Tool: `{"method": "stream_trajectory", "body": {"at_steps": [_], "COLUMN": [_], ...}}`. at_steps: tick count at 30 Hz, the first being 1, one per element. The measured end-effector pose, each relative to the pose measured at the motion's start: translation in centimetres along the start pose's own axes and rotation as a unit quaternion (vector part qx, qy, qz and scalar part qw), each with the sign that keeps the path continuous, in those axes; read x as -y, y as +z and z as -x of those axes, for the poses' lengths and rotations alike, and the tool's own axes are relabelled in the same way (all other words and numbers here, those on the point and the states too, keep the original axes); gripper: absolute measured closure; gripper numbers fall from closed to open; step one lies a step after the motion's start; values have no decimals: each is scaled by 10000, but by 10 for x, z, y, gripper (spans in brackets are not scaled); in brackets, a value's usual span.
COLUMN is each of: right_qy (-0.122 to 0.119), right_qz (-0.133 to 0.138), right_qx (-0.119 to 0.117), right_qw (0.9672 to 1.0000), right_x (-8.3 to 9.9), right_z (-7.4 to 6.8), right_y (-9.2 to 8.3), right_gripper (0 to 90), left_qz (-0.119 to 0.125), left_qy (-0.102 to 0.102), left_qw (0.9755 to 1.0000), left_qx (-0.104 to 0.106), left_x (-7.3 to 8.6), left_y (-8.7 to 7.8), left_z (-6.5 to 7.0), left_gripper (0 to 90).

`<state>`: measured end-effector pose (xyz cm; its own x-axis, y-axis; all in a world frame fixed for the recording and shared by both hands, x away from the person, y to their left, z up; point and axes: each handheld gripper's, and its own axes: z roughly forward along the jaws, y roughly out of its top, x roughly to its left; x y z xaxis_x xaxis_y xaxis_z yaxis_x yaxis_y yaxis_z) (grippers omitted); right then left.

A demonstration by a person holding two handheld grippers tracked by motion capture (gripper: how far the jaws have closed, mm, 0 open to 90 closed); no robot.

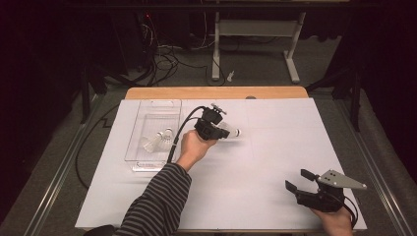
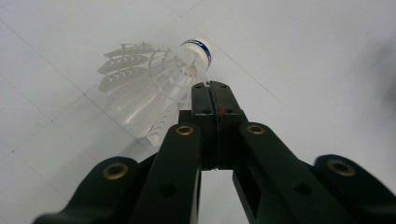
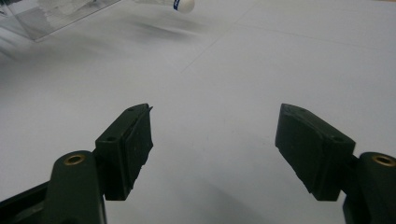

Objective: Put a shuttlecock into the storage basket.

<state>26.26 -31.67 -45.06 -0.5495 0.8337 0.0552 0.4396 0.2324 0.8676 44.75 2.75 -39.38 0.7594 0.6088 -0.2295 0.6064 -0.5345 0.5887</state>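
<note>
High view: left gripper at frame centre covers feathers of shuttlecock; cork tip alone pokes out to its right. Contents of clear tray, centre left, small and pale; count hard to tell. Right hand cut by bottom edge, lower right.

Left gripper view: closed jaw tips hide exact grip point on shuttlecock; seems feather stem just below cork.

Right gripper view: shuttlecock cut by top edge; tray blurred, cut at upper left corner.
</note>
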Motion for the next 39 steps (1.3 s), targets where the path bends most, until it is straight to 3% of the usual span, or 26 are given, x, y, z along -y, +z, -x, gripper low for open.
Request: {"method": "stream_trajectory", "body": {"at_steps": [14,39], "right_qy": [2,10], "right_qz": [-3,4], "right_qx": [-1,4], "right_qw": [10000,10000], "right_x": [0,0], "right_z": [0,-1], "right_y": [0,-1], "right_gripper": [280,280], "left_qz": [43,194], "left_qy": [118,156], "left_qw": [9999,9997], "left_qx": [32,47], "left_x": [8,30], "left_y": [-11,-35], "left_z": [9,20], "left_gripper": [898,898]}}
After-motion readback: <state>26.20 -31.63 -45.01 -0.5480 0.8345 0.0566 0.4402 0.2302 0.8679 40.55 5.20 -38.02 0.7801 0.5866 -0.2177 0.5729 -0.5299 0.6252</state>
